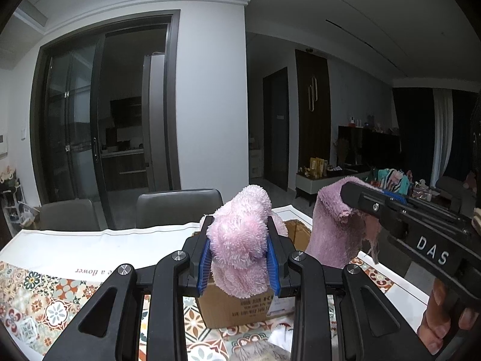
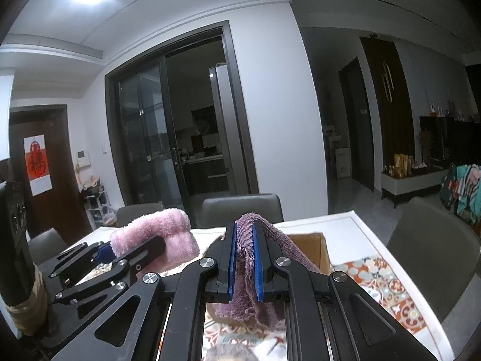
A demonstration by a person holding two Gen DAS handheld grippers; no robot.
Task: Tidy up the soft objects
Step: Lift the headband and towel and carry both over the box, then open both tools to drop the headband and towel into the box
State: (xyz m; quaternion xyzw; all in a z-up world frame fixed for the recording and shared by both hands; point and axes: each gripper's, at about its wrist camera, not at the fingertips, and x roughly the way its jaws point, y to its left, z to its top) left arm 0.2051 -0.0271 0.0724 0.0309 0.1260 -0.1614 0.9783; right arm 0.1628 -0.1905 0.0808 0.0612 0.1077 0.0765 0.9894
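The pink fluffy towel (image 1: 240, 240) is bunched between the blue pads of the left hand-held gripper (image 1: 239, 258), which is clamped on it, and it hangs above the cardboard box (image 1: 234, 307) on the table (image 1: 60, 249). The mauve towel (image 2: 245, 258) is pinched in the right hand-held gripper (image 2: 245, 258), jaws nearly together with only the thin cloth between them; its loose end drapes toward 5 o'clock over the box rim (image 2: 312, 237).

Both cloths look lifted clear of the table, so the step in hand seems to be carrying them up before folding or dropping them into the box. To do it well, keep each grip firm, since the fluffy towel is bulky and could slip out at 12 o'clock. Lift the mauve towel high enough that its trailing end clears the box edge and does not drag the box along. Keep the two hand-held grippers apart so the cloths do not tangle.

The box stands open at the top. Its inside is hidden behind the towels, so I cannot tell what it holds.
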